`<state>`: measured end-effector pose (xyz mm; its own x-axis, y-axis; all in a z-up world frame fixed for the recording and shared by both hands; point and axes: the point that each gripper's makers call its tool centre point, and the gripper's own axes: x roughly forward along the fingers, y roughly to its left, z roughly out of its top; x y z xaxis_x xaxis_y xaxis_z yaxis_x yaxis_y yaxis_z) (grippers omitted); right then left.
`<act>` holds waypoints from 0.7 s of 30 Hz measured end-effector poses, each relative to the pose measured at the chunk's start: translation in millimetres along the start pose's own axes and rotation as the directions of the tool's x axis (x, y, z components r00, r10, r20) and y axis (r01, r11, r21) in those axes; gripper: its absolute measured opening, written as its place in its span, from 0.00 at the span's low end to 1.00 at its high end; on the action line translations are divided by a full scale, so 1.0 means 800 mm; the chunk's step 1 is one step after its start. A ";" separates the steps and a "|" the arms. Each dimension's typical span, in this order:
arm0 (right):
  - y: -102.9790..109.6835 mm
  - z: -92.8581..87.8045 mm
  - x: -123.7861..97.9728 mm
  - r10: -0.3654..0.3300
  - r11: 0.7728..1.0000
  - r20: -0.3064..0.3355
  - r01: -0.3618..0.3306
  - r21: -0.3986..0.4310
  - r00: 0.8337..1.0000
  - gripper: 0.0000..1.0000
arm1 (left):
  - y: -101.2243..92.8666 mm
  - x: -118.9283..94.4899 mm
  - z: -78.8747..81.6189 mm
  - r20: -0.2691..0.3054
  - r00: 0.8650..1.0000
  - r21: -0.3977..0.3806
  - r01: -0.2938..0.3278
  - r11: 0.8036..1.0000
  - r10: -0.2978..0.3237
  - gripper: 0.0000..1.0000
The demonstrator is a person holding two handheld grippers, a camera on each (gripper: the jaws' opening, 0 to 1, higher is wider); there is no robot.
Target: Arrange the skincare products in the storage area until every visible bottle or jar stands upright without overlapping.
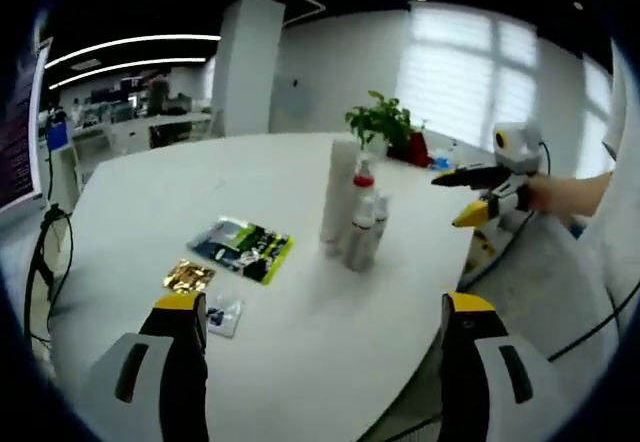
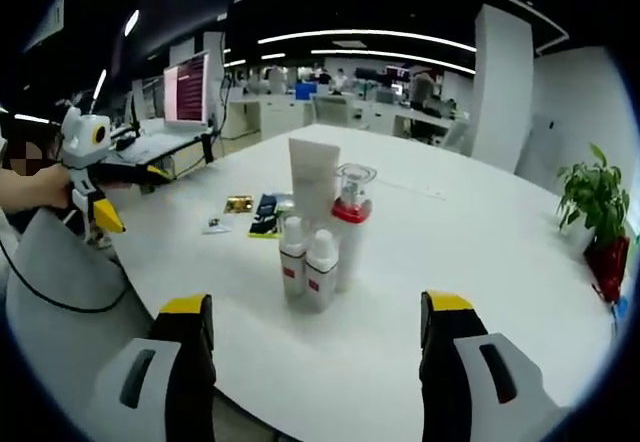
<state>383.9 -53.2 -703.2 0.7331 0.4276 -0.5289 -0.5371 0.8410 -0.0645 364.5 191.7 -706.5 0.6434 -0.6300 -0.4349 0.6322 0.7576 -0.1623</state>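
Bottles [image 2: 318,247] all stand upright in a tight cluster mid-table [image 1: 300,362] — tube, red-capped one, two small ones. Both the left gripper [image 1: 320,322] and the right gripper [image 2: 312,322] hang back, jaws spread, empty. I'd check for overlap, then nudge gently — don't topple anything.

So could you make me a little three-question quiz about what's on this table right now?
1. True or false: the tall white tube is lying flat.
2. The flat packets sit: A) on the table beside the bottles, B) stacked on the bottles, C) held in a gripper?
3. Fill in: the bottle with the clear cap has a ___ collar.

Key: 1. False, it stands upright. 2. A. 3. Red.
Both the left gripper and right gripper are open and hold nothing.
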 end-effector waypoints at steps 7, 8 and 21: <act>0.003 -0.001 0.002 0.013 1.000 -0.008 -0.013 0.014 1.000 0.97 | 0.015 -0.008 -0.006 -0.018 0.998 -0.034 -0.066 0.997 0.066 0.99; 0.003 -0.004 0.003 0.007 1.000 -0.021 -0.007 0.012 1.000 1.00 | 0.018 -0.008 -0.006 -0.017 0.997 -0.038 -0.070 0.997 0.069 0.99; -0.001 -0.007 0.003 0.000 1.000 -0.033 0.000 0.001 0.999 1.00 | 0.023 -0.004 -0.010 -0.046 0.996 -0.065 -0.086 0.994 0.083 0.99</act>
<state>383.9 -54.3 -709.0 0.7189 0.4166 -0.5565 -0.5367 0.8414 -0.0635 370.6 208.7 -715.5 0.6732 -0.5567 -0.4867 0.5454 0.8183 -0.1815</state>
